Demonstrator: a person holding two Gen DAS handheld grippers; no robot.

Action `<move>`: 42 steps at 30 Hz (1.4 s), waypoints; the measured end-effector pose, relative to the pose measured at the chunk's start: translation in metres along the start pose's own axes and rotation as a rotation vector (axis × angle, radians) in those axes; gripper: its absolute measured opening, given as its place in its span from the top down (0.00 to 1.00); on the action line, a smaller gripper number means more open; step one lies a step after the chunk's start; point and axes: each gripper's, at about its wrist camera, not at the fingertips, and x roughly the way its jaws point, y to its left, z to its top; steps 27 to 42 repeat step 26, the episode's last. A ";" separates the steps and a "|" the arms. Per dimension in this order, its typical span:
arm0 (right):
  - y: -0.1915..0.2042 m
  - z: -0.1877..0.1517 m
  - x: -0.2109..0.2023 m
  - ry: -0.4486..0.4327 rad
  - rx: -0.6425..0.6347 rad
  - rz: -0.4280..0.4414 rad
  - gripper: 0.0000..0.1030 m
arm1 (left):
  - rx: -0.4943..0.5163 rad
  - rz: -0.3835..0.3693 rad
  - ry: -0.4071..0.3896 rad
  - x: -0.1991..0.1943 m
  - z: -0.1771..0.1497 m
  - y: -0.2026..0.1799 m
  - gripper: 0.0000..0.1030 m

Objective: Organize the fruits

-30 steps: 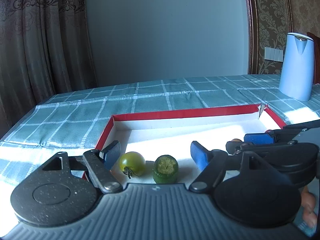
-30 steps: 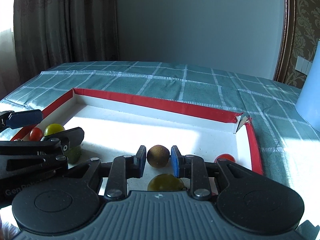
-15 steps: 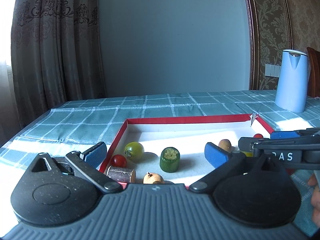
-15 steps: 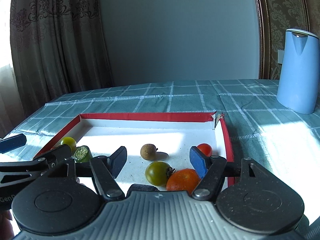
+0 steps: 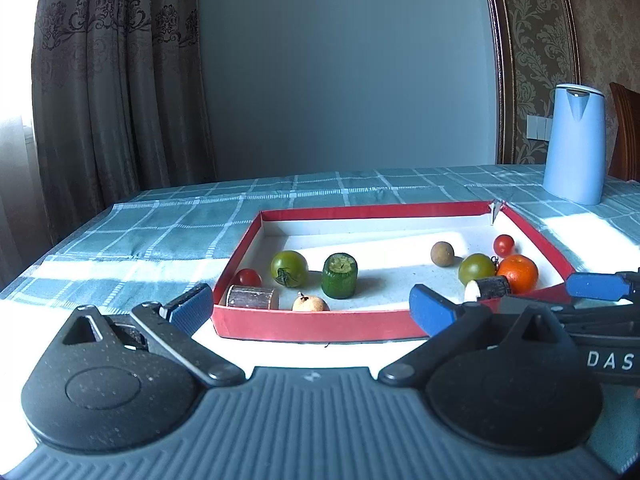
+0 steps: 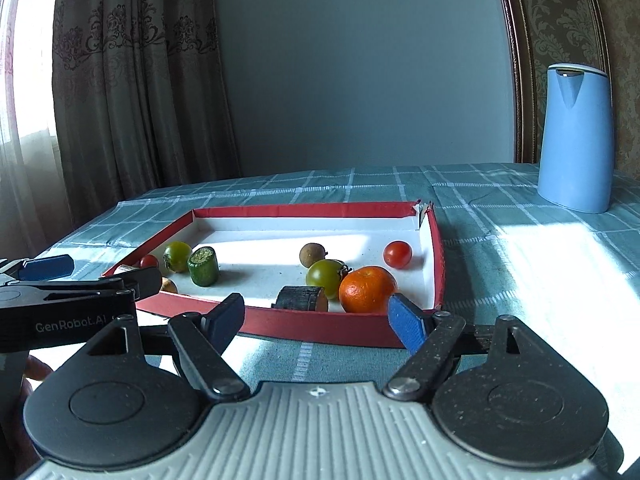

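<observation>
A red-rimmed white tray (image 5: 316,326) (image 6: 320,330) holds the fruits. At its left lie a green tomato (image 5: 289,268) (image 6: 177,256), a red cherry tomato (image 5: 248,278), a cut green piece (image 5: 339,275) (image 6: 204,266), a brown cylinder (image 5: 252,297) and a small tan fruit (image 5: 310,303). At its right lie an orange (image 5: 518,273) (image 6: 367,289), a second green tomato (image 5: 476,269) (image 6: 326,278), a brown round fruit (image 5: 442,253) (image 6: 311,255), a red cherry tomato (image 5: 503,245) (image 6: 397,254) and a dark cylinder (image 6: 301,298). My left gripper (image 5: 312,308) and right gripper (image 6: 318,318) are open and empty before the tray's near wall.
A blue kettle (image 5: 574,149) (image 6: 575,138) stands at the back right on the green checked tablecloth (image 5: 160,232). Curtains hang at the left. A wooden chair (image 5: 624,132) is behind the kettle. Each gripper shows at the edge of the other's view.
Both grippers have drawn back out of the tray toward its near side. The right gripper, nearly closed around the brown round fruit a second ago, has opened and left it in the tray.
</observation>
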 end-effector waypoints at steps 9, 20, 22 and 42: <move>0.001 -0.002 0.003 0.024 -0.002 0.006 0.23 | -0.002 0.003 0.026 0.002 -0.001 0.001 0.00; 0.001 -0.002 0.004 0.033 -0.003 0.006 0.23 | -0.003 -0.018 0.025 0.003 0.000 0.004 0.00; 0.001 -0.002 0.004 0.033 0.000 0.006 0.23 | -0.020 -0.031 0.025 0.004 0.000 0.007 0.00; 0.002 -0.002 0.006 0.052 -0.006 0.013 0.23 | -0.022 -0.013 0.017 0.003 0.000 0.007 0.00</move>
